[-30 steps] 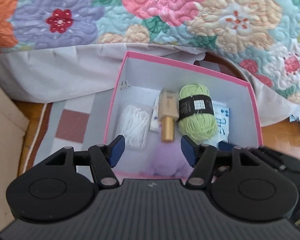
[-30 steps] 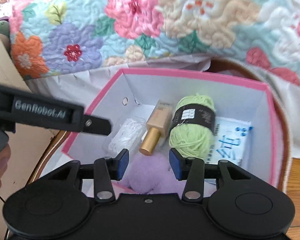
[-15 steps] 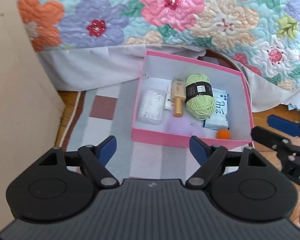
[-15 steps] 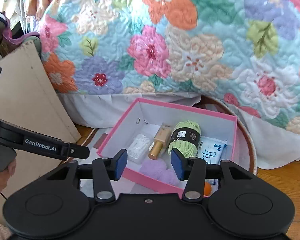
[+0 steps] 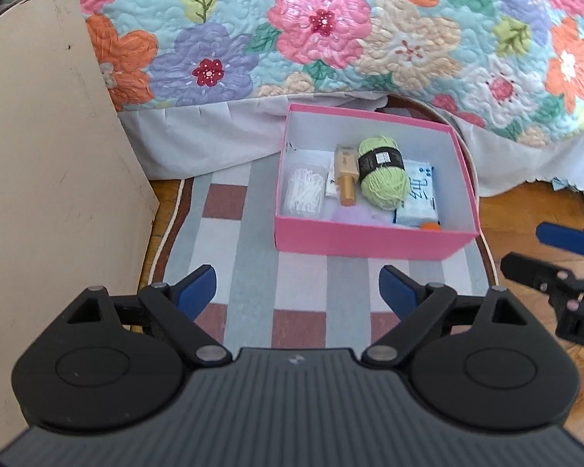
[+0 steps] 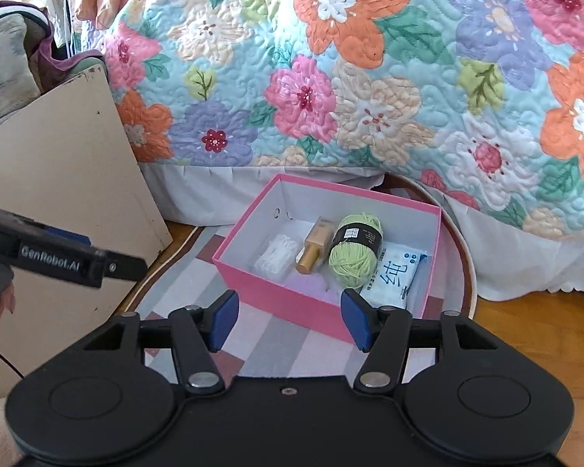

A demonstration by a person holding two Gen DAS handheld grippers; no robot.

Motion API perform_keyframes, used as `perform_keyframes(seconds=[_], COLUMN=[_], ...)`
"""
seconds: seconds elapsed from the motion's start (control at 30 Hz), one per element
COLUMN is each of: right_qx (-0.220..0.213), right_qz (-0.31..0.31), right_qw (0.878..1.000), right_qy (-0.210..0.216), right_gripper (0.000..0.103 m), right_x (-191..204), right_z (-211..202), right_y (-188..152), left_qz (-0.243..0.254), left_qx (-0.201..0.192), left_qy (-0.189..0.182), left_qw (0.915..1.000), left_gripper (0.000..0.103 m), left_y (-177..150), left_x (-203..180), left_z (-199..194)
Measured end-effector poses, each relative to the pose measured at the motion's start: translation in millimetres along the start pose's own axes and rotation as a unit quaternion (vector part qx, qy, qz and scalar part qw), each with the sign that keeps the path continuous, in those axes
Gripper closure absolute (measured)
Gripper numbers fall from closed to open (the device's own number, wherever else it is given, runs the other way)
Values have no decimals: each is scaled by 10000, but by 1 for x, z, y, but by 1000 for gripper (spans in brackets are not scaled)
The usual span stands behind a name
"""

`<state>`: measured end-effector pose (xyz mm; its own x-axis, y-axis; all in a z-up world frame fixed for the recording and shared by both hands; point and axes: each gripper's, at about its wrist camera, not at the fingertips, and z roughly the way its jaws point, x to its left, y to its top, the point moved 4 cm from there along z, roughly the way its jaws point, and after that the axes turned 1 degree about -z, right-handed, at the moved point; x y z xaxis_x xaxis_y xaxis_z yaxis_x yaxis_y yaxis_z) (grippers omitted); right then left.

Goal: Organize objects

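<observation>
A pink box (image 5: 370,239) (image 6: 284,295) stands on a striped rug against the bed. It holds a green yarn ball (image 5: 381,177) (image 6: 354,251), a beige bottle with a gold cap (image 5: 346,177) (image 6: 313,247), a pack of cotton swabs (image 5: 303,192) (image 6: 274,255), a tissue pack (image 5: 418,196) (image 6: 395,278), a purple fluffy thing (image 6: 309,286) and a small orange ball (image 5: 430,226). My left gripper (image 5: 298,292) is open and empty, well back from the box. My right gripper (image 6: 288,321) is open and empty, just before the box's near corner.
A floral quilt (image 5: 331,31) hangs over the bed behind the box. A beige board (image 5: 50,163) leans at the left. The striped rug (image 5: 245,257) lies on a wooden floor (image 5: 533,210). The right gripper shows at the right edge of the left wrist view (image 5: 556,260).
Both grippers have drawn back and up from over the box, so the box now looks small. The left gripper's jaws have opened wider. The things in the box have not moved.
</observation>
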<state>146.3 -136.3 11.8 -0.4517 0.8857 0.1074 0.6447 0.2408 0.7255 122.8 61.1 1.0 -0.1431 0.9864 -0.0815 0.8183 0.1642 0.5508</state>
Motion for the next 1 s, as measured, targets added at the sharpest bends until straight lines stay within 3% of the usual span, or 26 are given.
perform_keyframes(seconds=[0.2, 0.53, 0.7, 1.0], right_qx=[130, 546, 693, 629], right_qz=[299, 772, 739, 855], right_qw=[9989, 9947, 9921, 9912], right_qy=[-337, -402, -739, -791], right_gripper=[17, 12, 12, 12], right_x=[-8, -16, -14, -12], right_z=[-6, -17, -17, -25], right_y=[-14, -43, -53, -59], left_qz=[13, 124, 165, 211], left_qx=[42, 133, 183, 261], left_qy=[-43, 31, 39, 39], left_qw=[10000, 9998, 9997, 9994], left_gripper=[11, 10, 9, 0], left_y=[-25, -53, -60, -67], left_x=[-2, -7, -9, -13], left_z=[-11, -14, -14, -17])
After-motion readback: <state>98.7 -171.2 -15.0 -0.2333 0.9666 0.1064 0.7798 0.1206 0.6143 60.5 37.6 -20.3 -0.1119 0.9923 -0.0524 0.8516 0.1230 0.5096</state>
